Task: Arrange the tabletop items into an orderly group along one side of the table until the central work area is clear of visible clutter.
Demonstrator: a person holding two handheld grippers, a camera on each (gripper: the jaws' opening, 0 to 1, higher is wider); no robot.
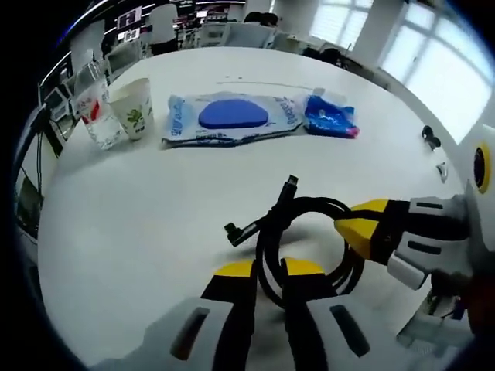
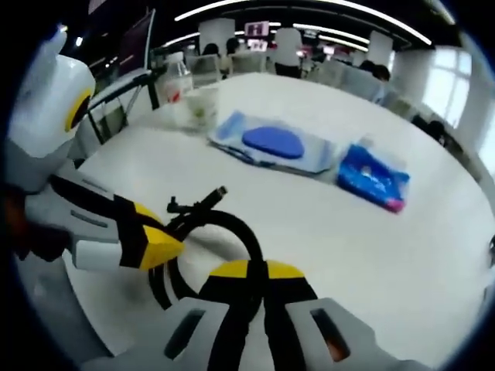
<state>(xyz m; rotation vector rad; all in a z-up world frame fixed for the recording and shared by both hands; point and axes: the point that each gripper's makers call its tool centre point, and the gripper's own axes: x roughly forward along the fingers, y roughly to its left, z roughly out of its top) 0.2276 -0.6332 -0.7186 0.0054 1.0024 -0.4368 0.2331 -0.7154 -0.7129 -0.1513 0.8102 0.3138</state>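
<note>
Both grippers had hold of the coiled black cable [image 1: 309, 239], which lay on the white worktop [image 1: 139, 224] near its front edge, well apart from the row of items at the back. In the left gripper view the left gripper [image 1: 267, 270] had its jaws clamped on the near side of the coil, while the right gripper [image 1: 363, 228] came in from the right with its yellow tips on the loop's far side. In the right gripper view the right gripper's jaws looked drawn together over the cable strand (no gap showed between the yellow tips).

The main risk, as I judged it, was the coil springing open: its two plug ends [image 1: 263, 209] stuck out loose, and pulling the grippers apart or lifting unevenly could have unwound the loops or let a strand slip from one grip. A trailing end might then have dragged across the surface.

Further back stood a paper cup [image 1: 133, 108] just beside a clear plastic bottle [image 1: 97, 112], then a flat packet with a blue oval [image 1: 232, 116] and a small blue tissue pack [image 1: 329, 116] touching or nearly touching it. Nothing lay between the cable and that row, so the path there looked open.
</note>
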